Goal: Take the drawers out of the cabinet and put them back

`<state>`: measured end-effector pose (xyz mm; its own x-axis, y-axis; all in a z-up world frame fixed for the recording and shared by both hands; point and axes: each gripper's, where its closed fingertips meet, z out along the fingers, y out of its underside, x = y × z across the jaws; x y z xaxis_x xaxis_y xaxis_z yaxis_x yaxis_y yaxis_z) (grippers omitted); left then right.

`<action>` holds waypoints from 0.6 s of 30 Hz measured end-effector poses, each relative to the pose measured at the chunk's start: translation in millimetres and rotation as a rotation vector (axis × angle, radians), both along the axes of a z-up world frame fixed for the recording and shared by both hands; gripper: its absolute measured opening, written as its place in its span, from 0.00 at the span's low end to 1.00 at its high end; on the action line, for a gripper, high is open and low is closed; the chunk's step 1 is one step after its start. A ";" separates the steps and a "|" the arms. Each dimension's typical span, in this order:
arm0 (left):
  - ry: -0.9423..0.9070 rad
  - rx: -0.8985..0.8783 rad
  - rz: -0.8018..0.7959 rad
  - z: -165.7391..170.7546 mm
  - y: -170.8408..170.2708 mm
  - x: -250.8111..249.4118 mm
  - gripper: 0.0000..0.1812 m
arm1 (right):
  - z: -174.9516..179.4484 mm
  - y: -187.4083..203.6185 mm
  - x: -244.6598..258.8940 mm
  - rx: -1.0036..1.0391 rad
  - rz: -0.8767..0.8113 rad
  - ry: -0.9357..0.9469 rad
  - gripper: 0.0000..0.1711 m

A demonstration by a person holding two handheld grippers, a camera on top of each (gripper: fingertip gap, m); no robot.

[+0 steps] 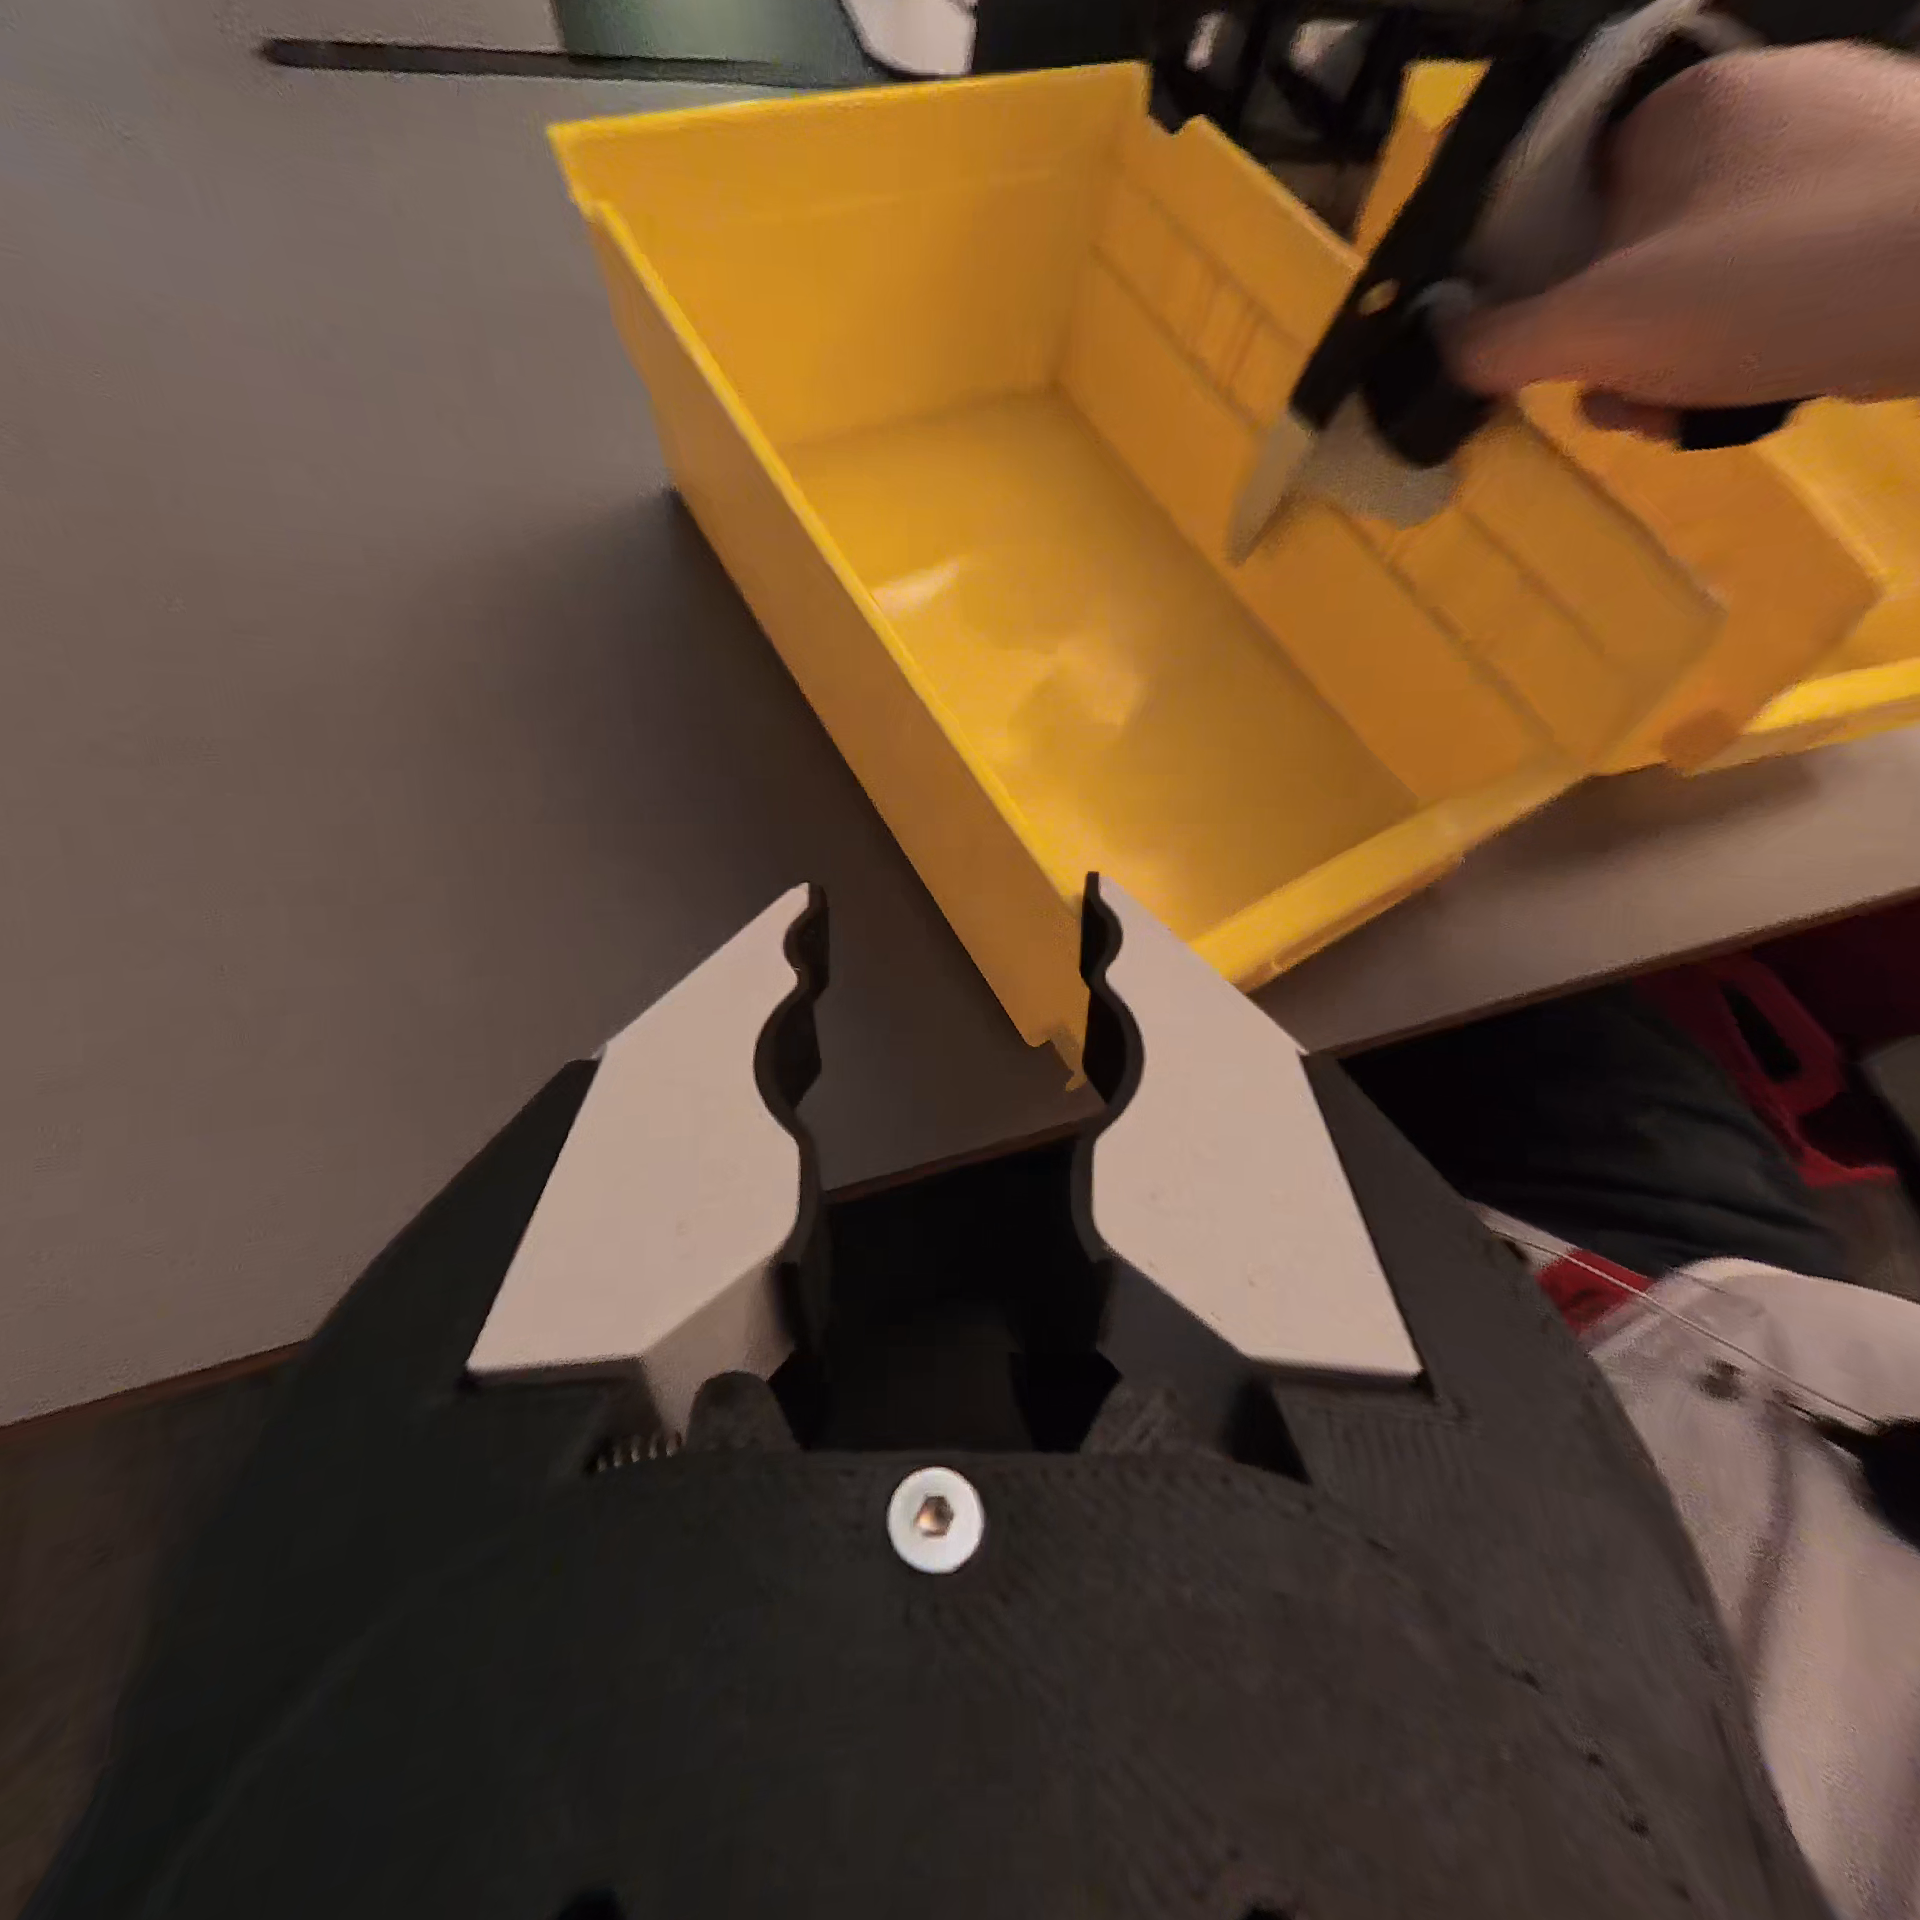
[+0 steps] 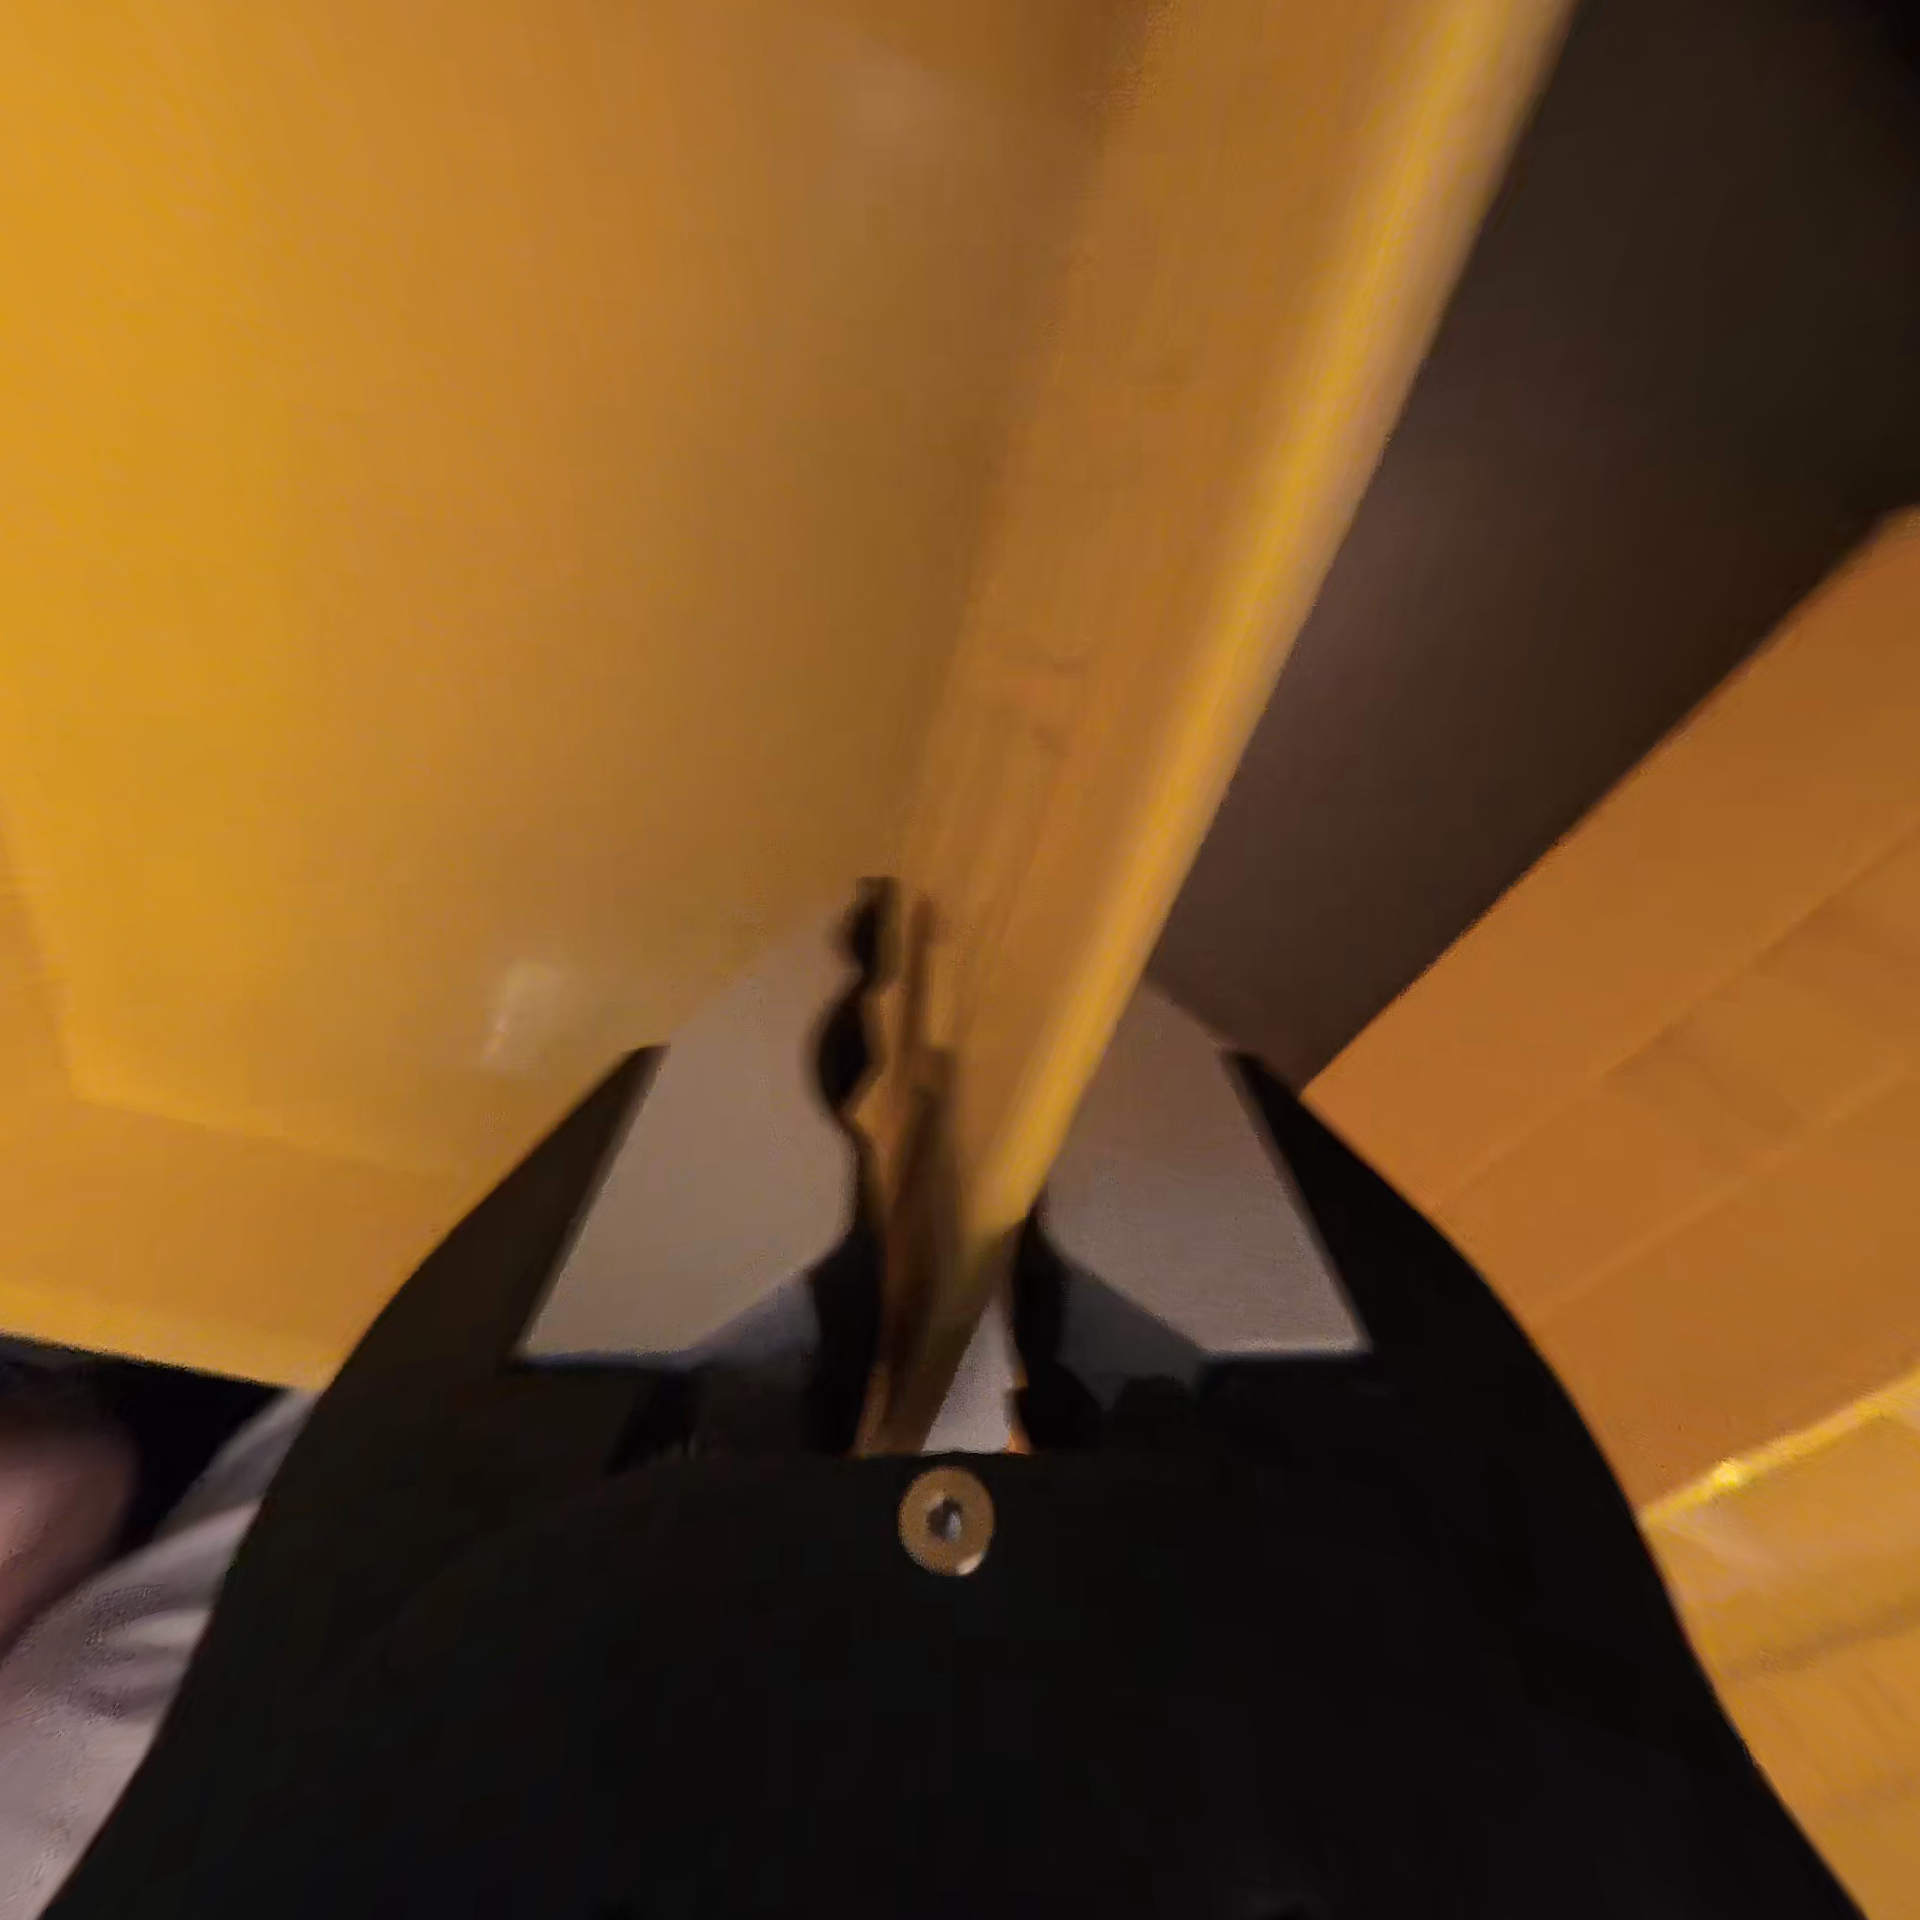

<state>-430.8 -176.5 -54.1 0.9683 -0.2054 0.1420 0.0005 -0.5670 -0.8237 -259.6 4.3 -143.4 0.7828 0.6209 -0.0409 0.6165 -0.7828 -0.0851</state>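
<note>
Left wrist view shows your left gripper (image 1: 951, 940) spread wide and empty above the grey table (image 1: 312, 623), near its edge, beside the yellow drawer (image 1: 935, 343) resting there; your right gripper (image 2: 940, 997) clamps the drawer's side wall.

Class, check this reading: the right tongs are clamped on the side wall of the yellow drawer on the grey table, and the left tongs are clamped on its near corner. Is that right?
Not quite. The left tongs are open and hold nothing, just short of the yellow drawer, as the left wrist view shows. The right tongs are indeed clamped on its side wall, and it sits on the grey table.
</note>
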 end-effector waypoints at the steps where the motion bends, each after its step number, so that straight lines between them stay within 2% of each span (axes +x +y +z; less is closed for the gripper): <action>1: -0.012 0.000 -0.019 2.2 -2.8 3.3 0.22 | -0.3 2.4 3.3 0.011 0.010 -0.014 0.08; 3: 0.024 0.012 -0.012 7.0 -6.0 -0.9 0.20 | 2.9 -7.6 -7.1 -0.084 0.003 0.100 0.02; 6: 0.059 0.102 0.045 28.9 -6.8 -14.1 0.19 | 6.3 -17.3 -5.5 -0.112 0.078 0.065 0.01; 9: 0.001 0.252 0.105 69.1 -11.3 -26.6 0.19 | 27.4 -24.8 -9.9 -0.128 0.157 0.047 0.01; 11: -0.050 0.361 0.159 99.5 -18.7 -38.7 0.22 | 56.0 -25.7 -9.4 -0.129 0.196 0.062 0.02; 14: -0.126 0.507 0.250 137.6 -30.6 -61.1 0.27 | 121.9 -17.8 5.9 -0.065 0.233 0.126 0.02; 16: -0.162 0.526 0.270 144.9 -29.5 -67.8 0.32 | 173.2 -11.2 39.4 -0.012 0.236 0.162 0.02; 18: -0.213 0.456 0.207 133.0 -14.3 -52.3 0.33 | 218.9 -1.4 92.4 0.049 0.178 0.186 0.01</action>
<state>-483.2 -190.7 78.9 0.9545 -0.1004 0.2808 0.2682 -0.1225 -0.9555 -167.2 2.8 75.5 0.6426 0.7531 -0.1408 0.7145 -0.6554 -0.2448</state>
